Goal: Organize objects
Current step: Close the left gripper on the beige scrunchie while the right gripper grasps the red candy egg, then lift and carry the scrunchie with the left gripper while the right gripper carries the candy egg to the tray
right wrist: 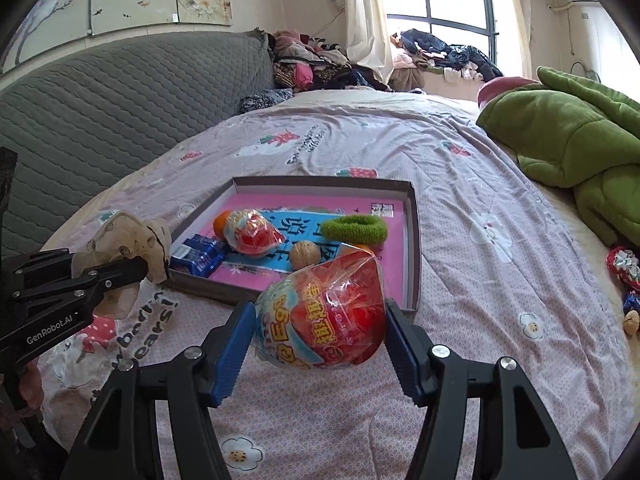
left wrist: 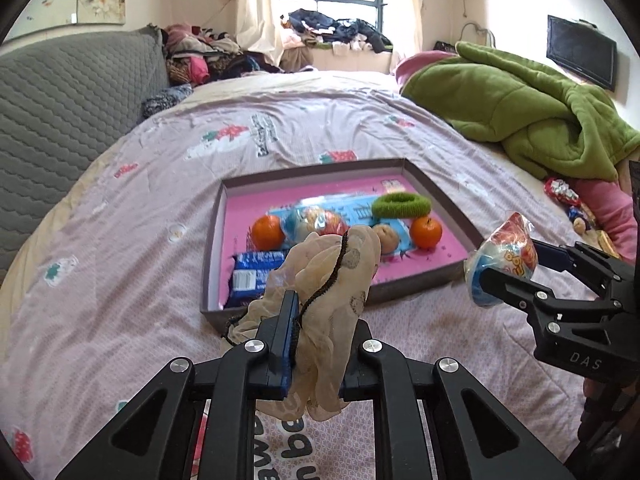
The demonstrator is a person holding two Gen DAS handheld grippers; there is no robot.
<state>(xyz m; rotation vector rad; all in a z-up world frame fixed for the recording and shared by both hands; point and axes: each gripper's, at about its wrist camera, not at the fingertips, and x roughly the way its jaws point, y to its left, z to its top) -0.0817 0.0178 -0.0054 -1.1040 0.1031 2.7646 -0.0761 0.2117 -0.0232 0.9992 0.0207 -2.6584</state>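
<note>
My left gripper (left wrist: 320, 312) is shut on a beige sheer pouch (left wrist: 332, 276) with a black drawstring, held above the bed near the front of a shallow pink-floored box (left wrist: 440, 200). From the right wrist, this gripper (right wrist: 136, 268) and the pouch (right wrist: 128, 236) appear left of the box (right wrist: 414, 240). My right gripper (right wrist: 320, 340) is shut on a wrapped red and blue toy egg (right wrist: 324, 320), lifted off the bedspread; the left wrist view shows this gripper (left wrist: 512, 264) and egg (left wrist: 504, 256) right of the box. In the box lie two oranges (left wrist: 267, 232), another wrapped egg (right wrist: 252, 232), a walnut (right wrist: 305, 254), a green scrunchie (right wrist: 354, 228) and a blue snack pack (left wrist: 254, 274).
A green blanket (left wrist: 520, 100) is heaped at the bed's right side. Small wrapped sweets (right wrist: 624, 264) lie by the right edge. A grey quilted headboard (left wrist: 72, 92) rises on the left, with piles of clothes (left wrist: 208, 56) behind. A person's hand (right wrist: 28, 388) holds the left gripper's handle.
</note>
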